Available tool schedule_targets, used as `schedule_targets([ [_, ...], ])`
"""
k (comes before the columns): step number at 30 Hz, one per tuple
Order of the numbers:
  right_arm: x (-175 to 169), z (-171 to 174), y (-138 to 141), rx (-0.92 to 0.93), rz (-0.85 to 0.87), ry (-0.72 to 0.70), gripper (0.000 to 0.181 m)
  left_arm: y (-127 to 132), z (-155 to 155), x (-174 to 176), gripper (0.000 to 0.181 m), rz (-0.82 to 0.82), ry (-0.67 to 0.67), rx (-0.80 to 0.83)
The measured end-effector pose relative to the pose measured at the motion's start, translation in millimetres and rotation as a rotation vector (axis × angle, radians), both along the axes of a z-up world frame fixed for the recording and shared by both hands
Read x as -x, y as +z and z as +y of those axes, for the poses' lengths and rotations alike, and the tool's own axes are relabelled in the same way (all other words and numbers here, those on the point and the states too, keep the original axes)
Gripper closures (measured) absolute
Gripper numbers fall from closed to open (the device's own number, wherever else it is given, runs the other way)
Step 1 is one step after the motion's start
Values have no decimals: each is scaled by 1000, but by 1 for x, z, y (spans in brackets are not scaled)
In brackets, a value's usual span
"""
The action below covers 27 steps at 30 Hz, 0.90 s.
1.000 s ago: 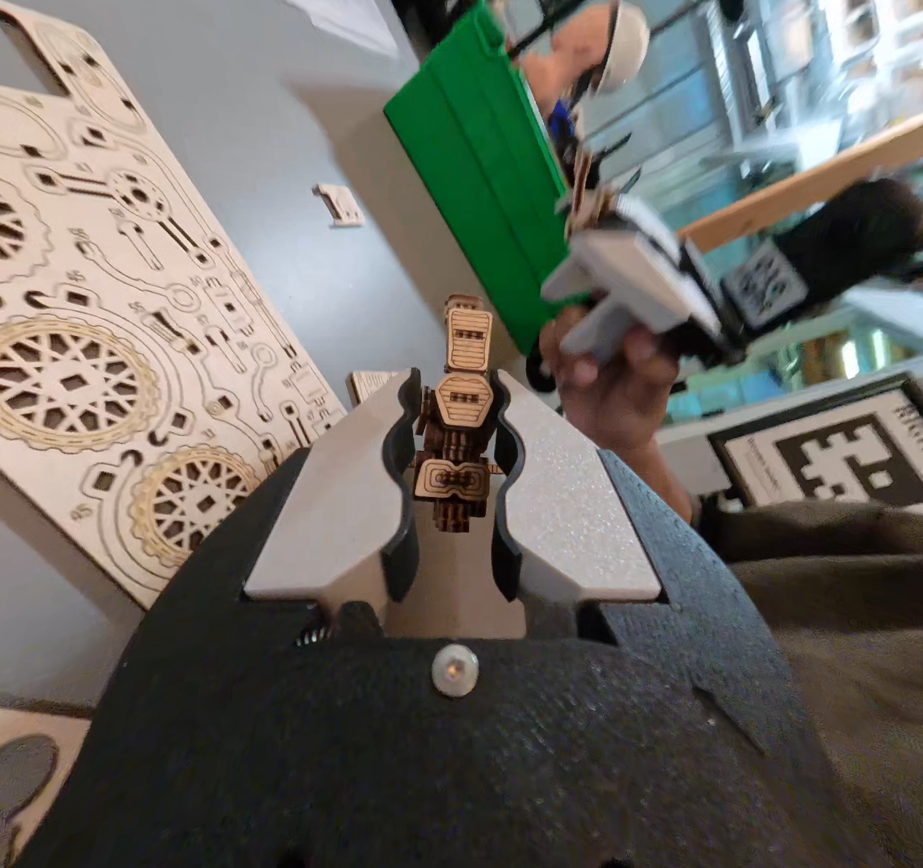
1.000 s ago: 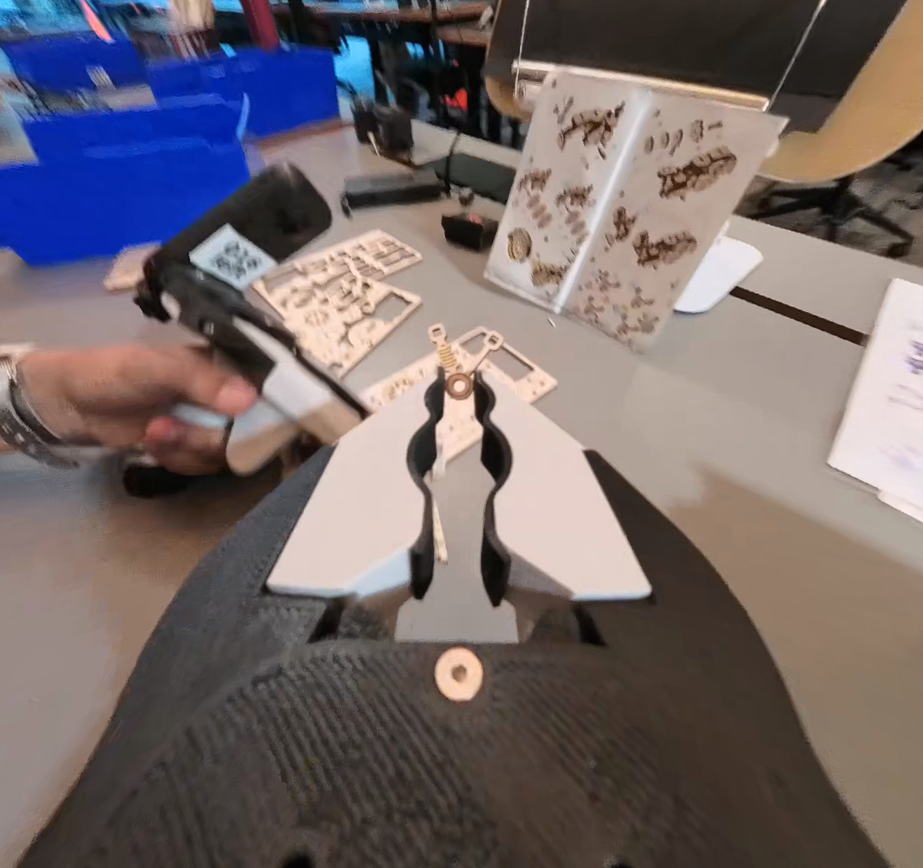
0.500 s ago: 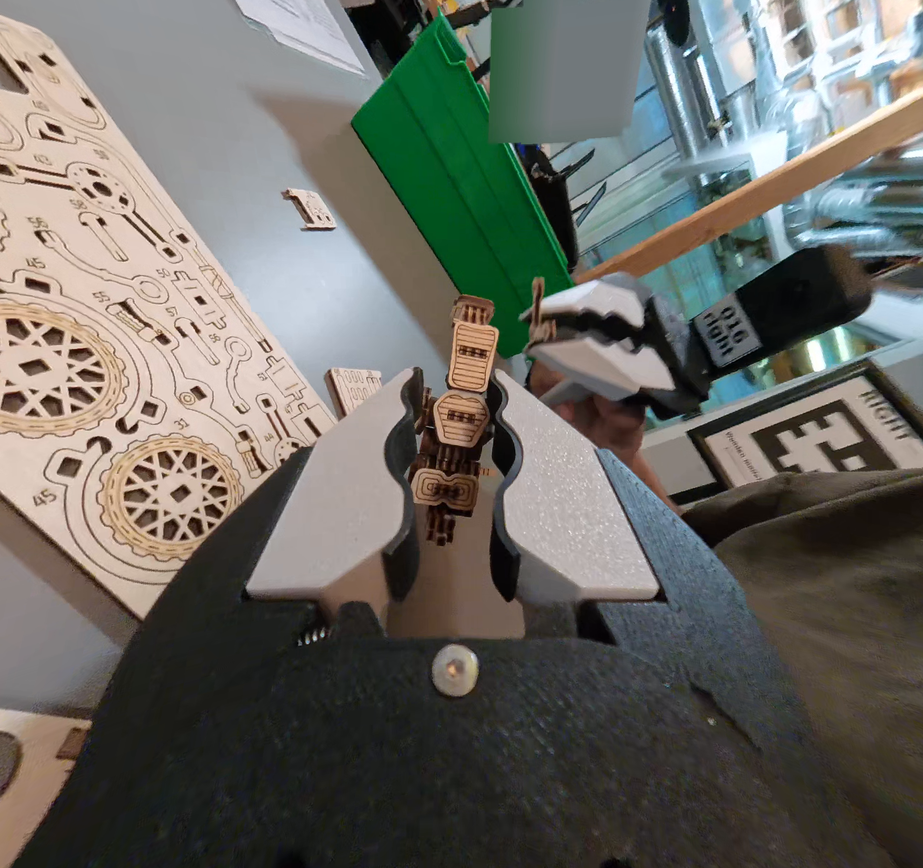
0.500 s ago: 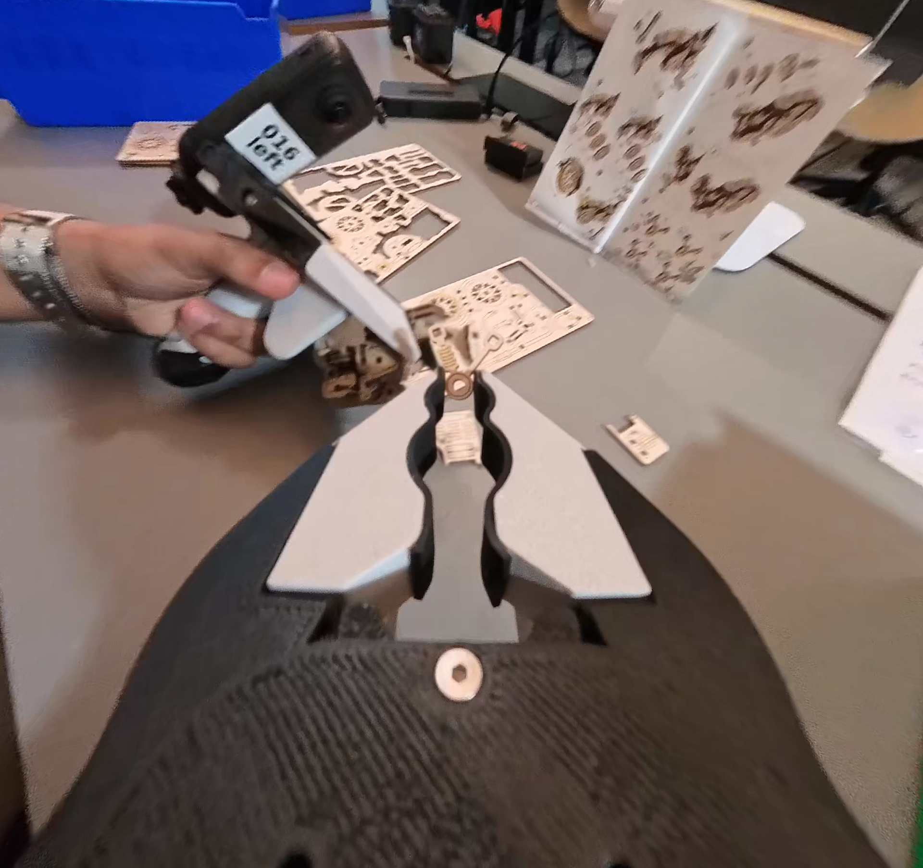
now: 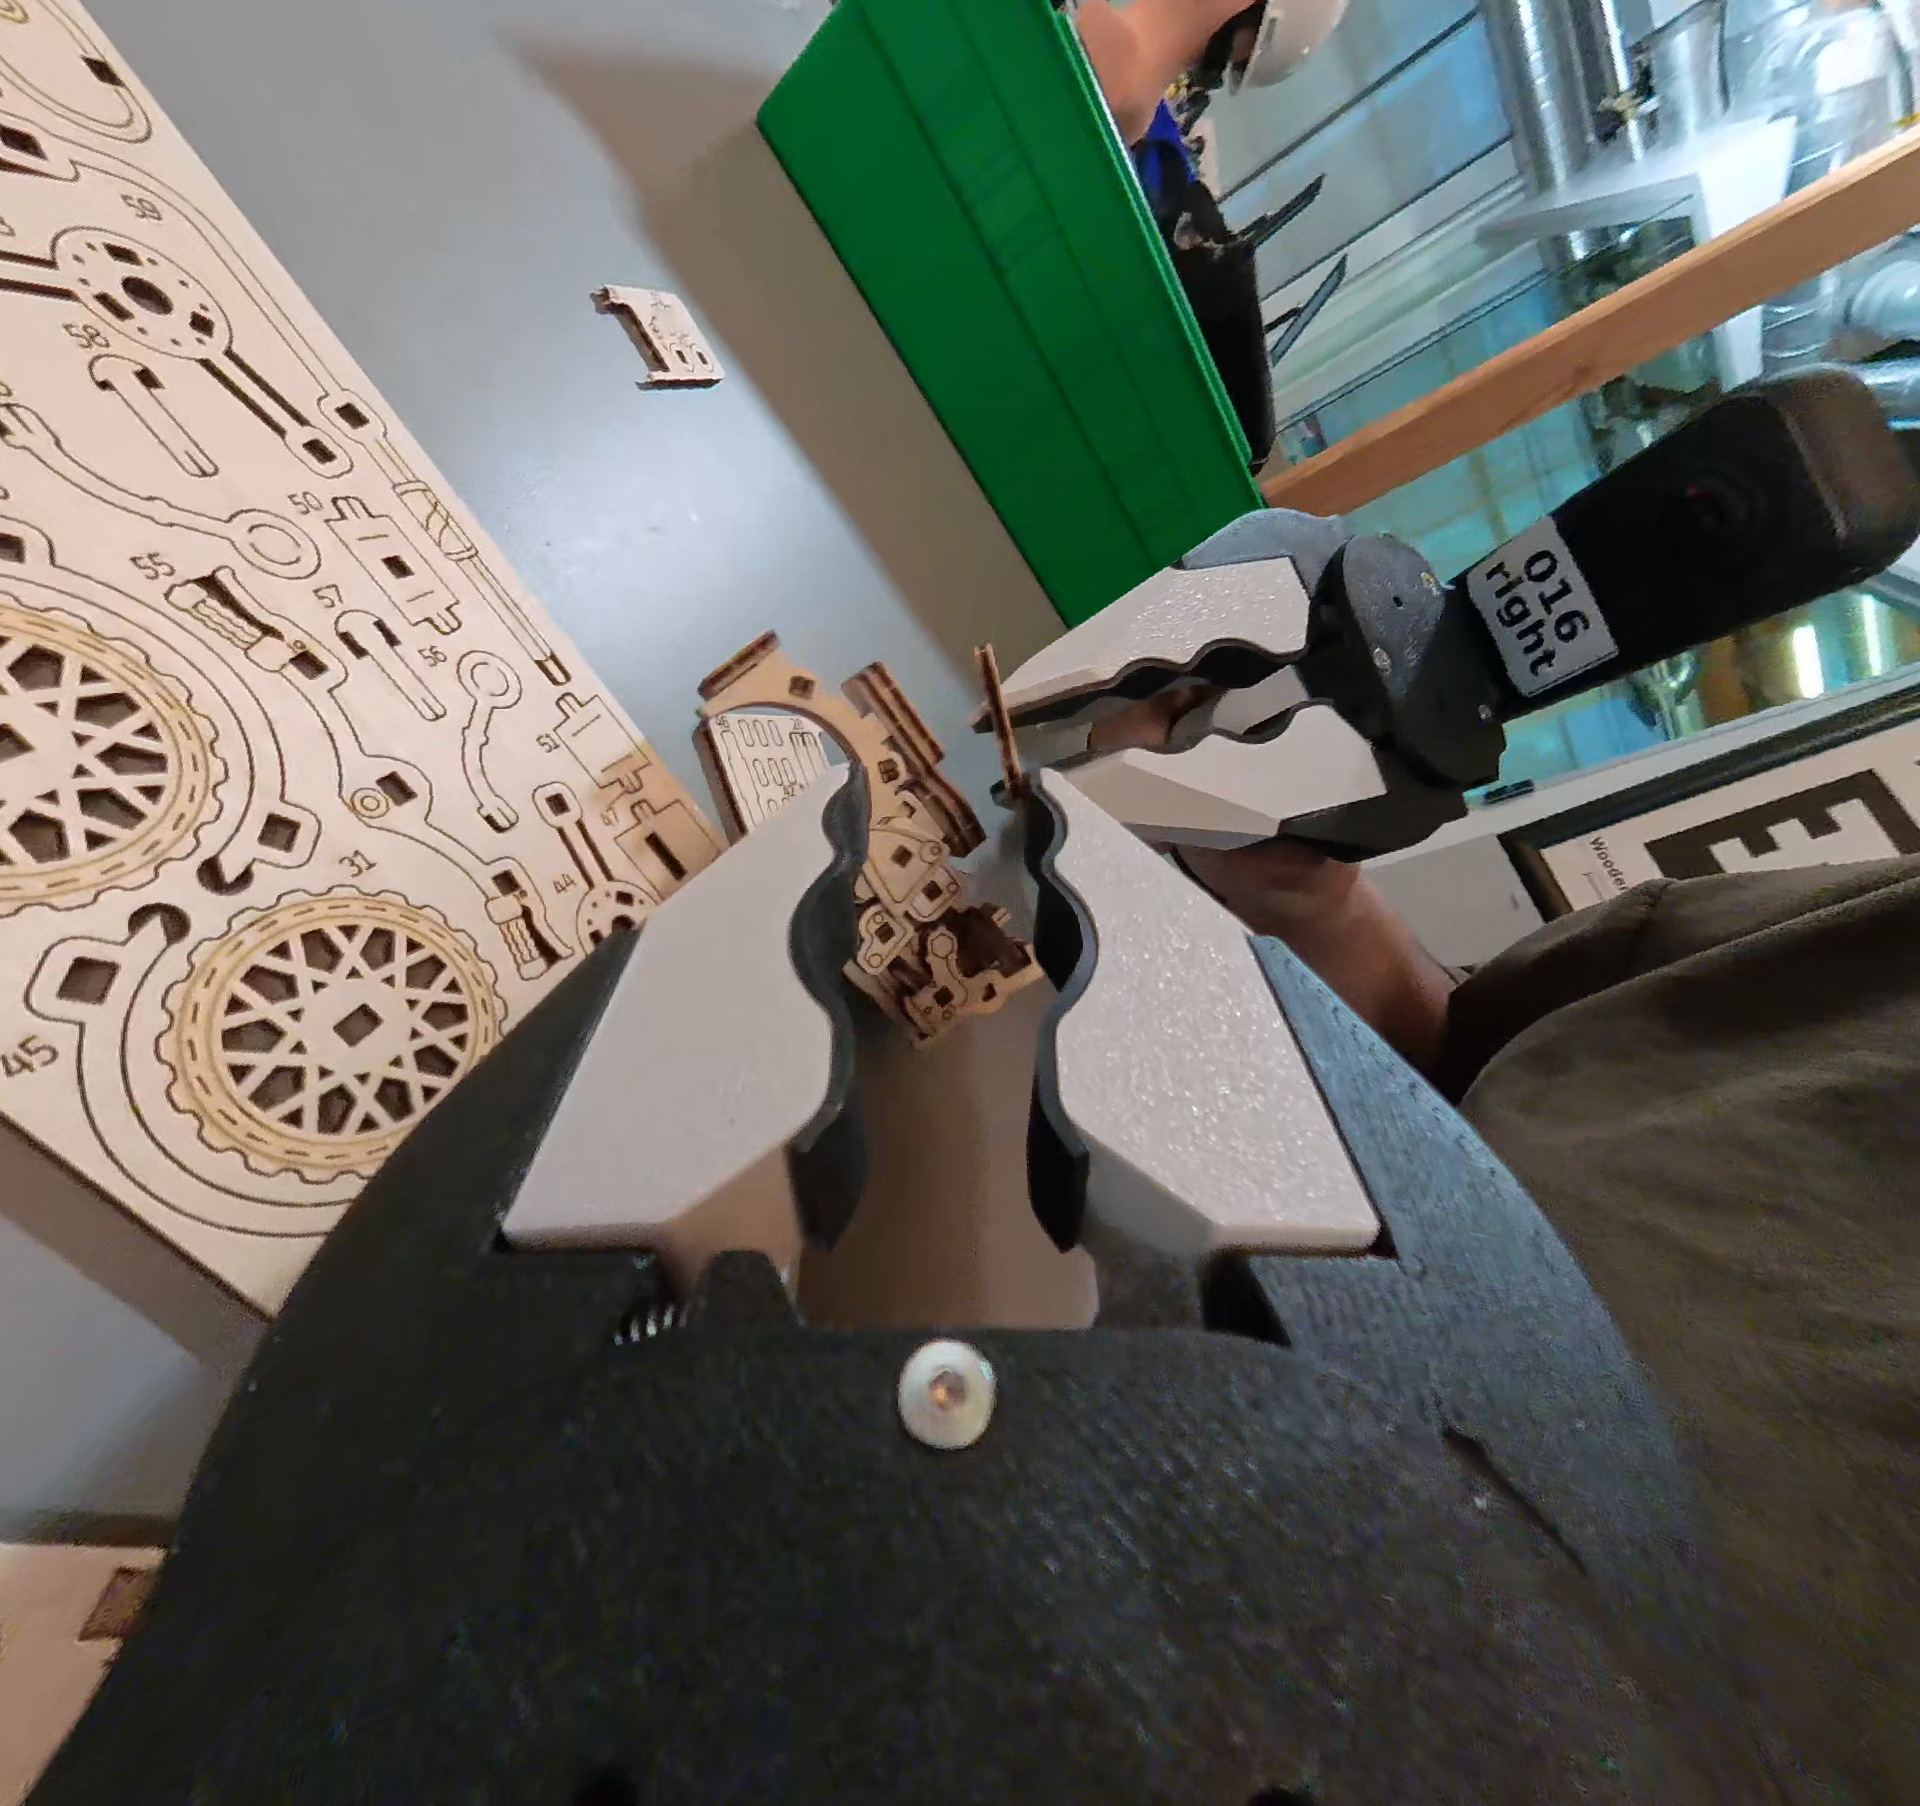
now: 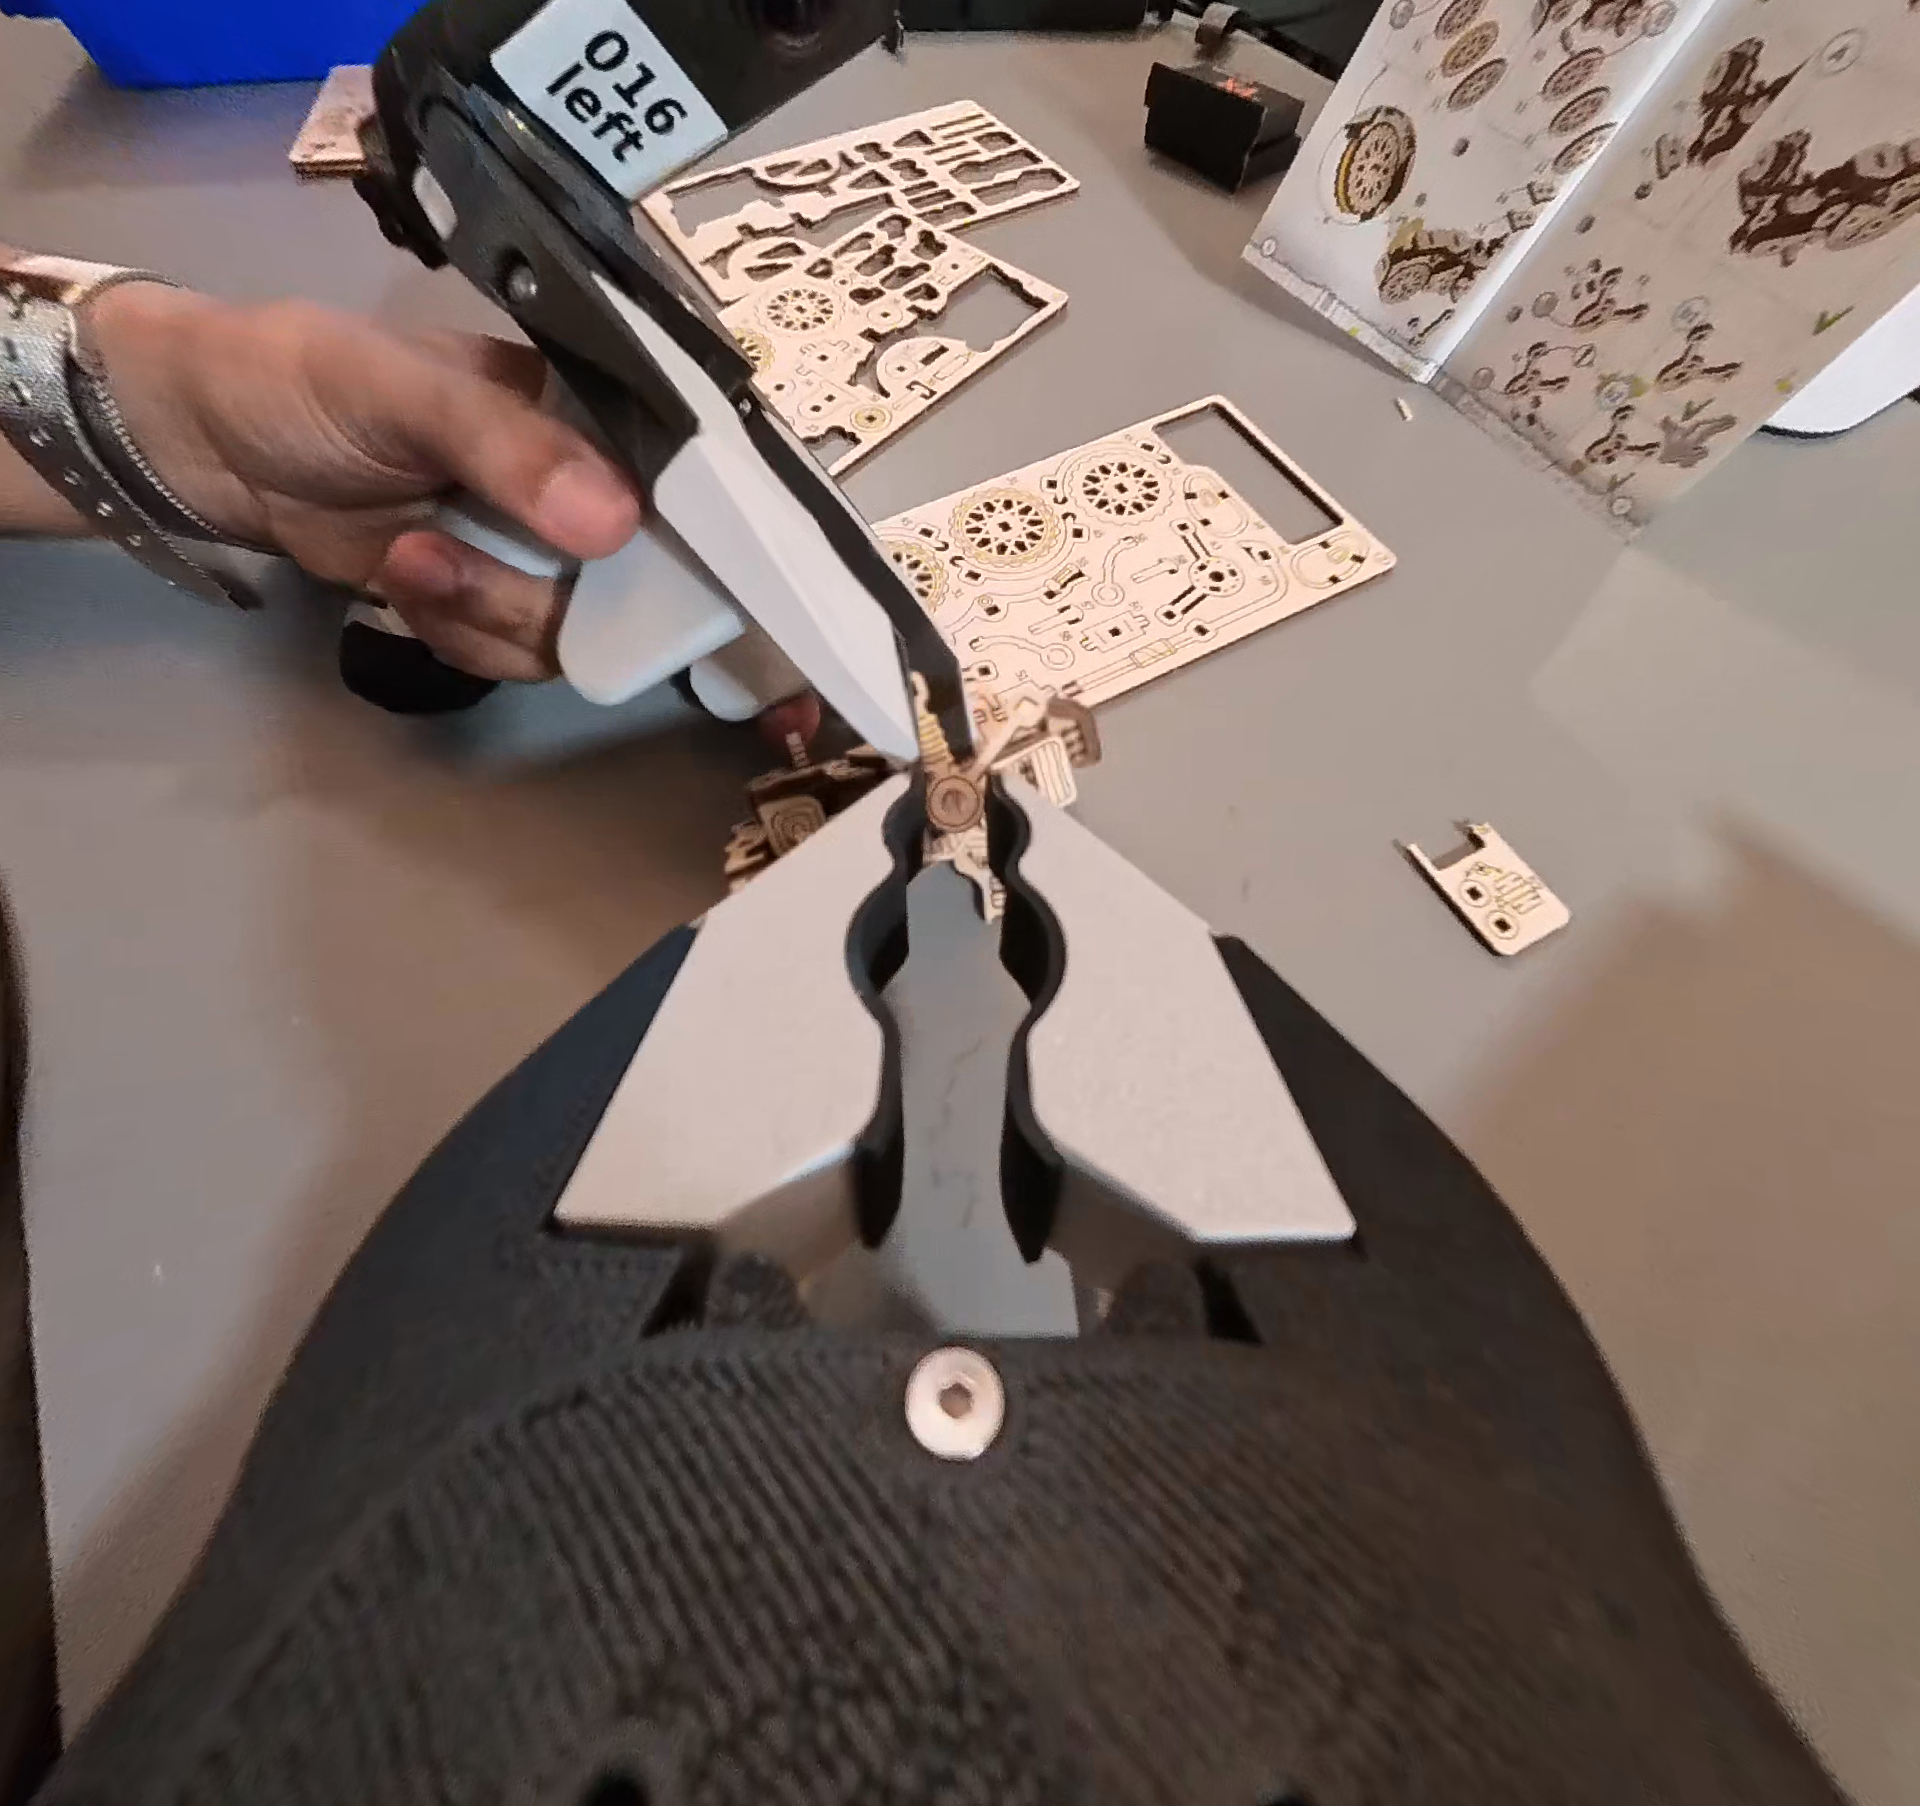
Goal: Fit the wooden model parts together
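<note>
My left gripper [image 5: 940, 790] is shut on a small wooden model [image 5: 925, 904], gripping it across its width just above the grey table. My right gripper [image 6: 951, 800] is shut on a thin wooden part with a ring [image 6: 951, 798]. The right gripper's tip [image 5: 992, 728] meets the left fingertips, and the thin part [image 5: 994, 707] touches the model's side. In the right wrist view the left gripper [image 6: 930, 728] comes in from the upper left, held by a hand [image 6: 364, 468]. The model [image 6: 1060, 738] shows on both sides of its tip.
A laser-cut parts sheet [image 5: 208, 717] lies left of the model and also shows in the right wrist view [image 6: 1122, 551], with a second sheet [image 6: 883, 270] behind. A loose small piece [image 6: 1486, 889] lies to the right. A green bin [image 5: 997, 229] and a standing instruction leaflet [image 6: 1558, 146] are beyond. Less than 4 cm separates the two grippers' tips. The loose small piece [image 6: 1486, 889] is about 12 cm from both grippers' fingertips. The left camera catches it too, in the left wrist view [image 5: 682, 345].
The two grippers have come together. My right gripper carried the thin part up to the model. My left gripper turned the model and brought it lower, and its jaws stand slightly wider on it.
</note>
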State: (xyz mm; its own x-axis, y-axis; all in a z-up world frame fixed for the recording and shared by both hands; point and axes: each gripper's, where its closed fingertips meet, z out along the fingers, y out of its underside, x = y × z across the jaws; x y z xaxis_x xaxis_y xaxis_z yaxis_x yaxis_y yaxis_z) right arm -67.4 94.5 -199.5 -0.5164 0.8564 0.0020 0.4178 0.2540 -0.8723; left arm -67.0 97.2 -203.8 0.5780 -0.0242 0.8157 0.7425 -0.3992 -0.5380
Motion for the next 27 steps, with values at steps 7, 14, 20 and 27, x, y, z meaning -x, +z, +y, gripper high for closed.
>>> schedule_targets([
  [7, 1, 25, 0, 81, -43, -81, 172, -5, -2, 1, 149, 132, -7, 34],
  [14, 0, 42, 10, 232, -48, -145, 172, 0, -3, -2, 132, 497, 5, 113],
  [20, -4, 49, 24, 284, -2, -165, 172, -20, -4, -6, 130, 1027, -18, 349],
  [27, -9, 42, 23, 206, 3, -140, 172, -22, -6, 4, 152, 1237, 16, 399],
])
